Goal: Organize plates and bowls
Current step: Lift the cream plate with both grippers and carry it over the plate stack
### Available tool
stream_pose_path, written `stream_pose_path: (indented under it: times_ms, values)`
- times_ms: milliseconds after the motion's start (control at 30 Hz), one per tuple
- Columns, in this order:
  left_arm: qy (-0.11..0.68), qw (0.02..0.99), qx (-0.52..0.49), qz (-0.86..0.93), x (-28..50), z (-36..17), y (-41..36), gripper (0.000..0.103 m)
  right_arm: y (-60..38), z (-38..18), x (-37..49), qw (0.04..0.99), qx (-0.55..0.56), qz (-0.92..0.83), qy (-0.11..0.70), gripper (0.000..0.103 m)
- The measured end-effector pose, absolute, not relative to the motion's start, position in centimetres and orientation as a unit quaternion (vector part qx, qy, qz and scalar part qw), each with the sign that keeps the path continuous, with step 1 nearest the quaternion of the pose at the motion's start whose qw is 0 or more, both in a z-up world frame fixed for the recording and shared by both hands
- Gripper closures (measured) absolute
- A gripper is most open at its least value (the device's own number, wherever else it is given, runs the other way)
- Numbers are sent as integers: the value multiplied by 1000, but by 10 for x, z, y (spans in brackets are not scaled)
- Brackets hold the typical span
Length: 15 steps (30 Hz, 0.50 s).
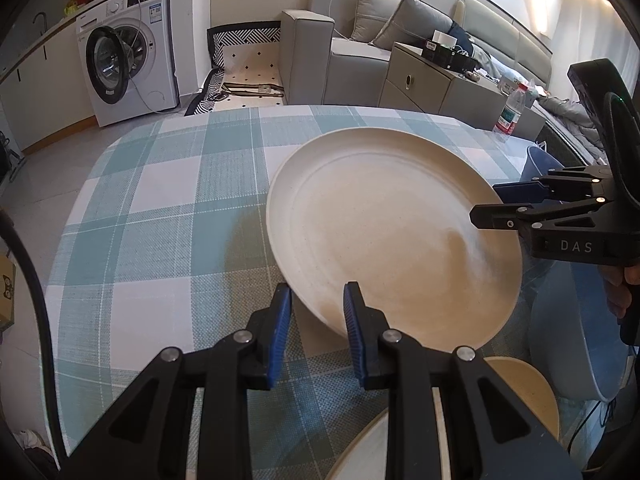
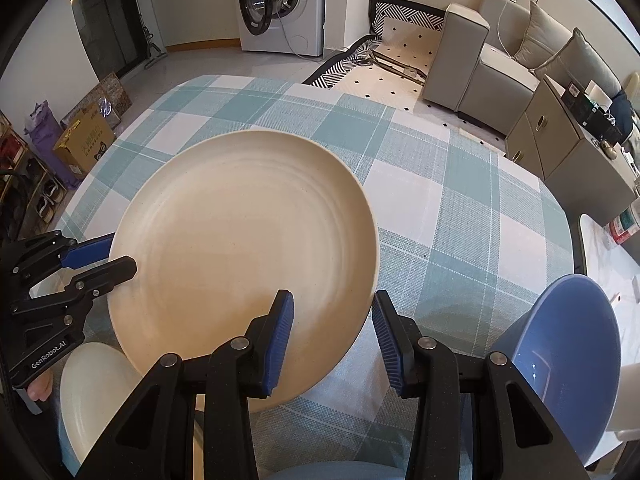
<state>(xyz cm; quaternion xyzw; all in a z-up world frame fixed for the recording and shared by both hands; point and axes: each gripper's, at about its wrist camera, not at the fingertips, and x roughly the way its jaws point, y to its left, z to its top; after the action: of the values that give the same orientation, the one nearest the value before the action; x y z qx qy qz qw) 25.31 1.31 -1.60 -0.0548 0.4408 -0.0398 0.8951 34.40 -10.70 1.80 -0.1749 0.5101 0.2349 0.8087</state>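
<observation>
— Two grippers meet on one cream plate [image 2: 244,248], tilted above the checked counter [image 2: 460,220]?

— Yes. The left gripper [image 2: 120,258] is clamped on the plate's rim at its left edge, one finger over and one under it.

— And the right gripper [image 2: 332,340]?

— Its jaws stand narrowly apart at the plate's near right rim; whether they pinch it I cannot tell.

— Anything else near?

— A blue bowl [image 2: 568,360] sits right of that gripper, and a smaller cream dish [image 2: 96,388] lies low on the left.

Both wrist views close, angled down (fisheye); share cream plate [image 1: 384,236] and checked tablecloth [image 2: 460,216].
</observation>
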Motion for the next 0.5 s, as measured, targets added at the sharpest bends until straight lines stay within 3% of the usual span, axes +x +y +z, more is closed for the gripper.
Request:
stream_pose_path:
  times_ms: [500]
  values:
    - [416, 908, -46, -29, 233, 8, 10, 78, -107, 43, 323, 821, -171, 243, 487, 61]
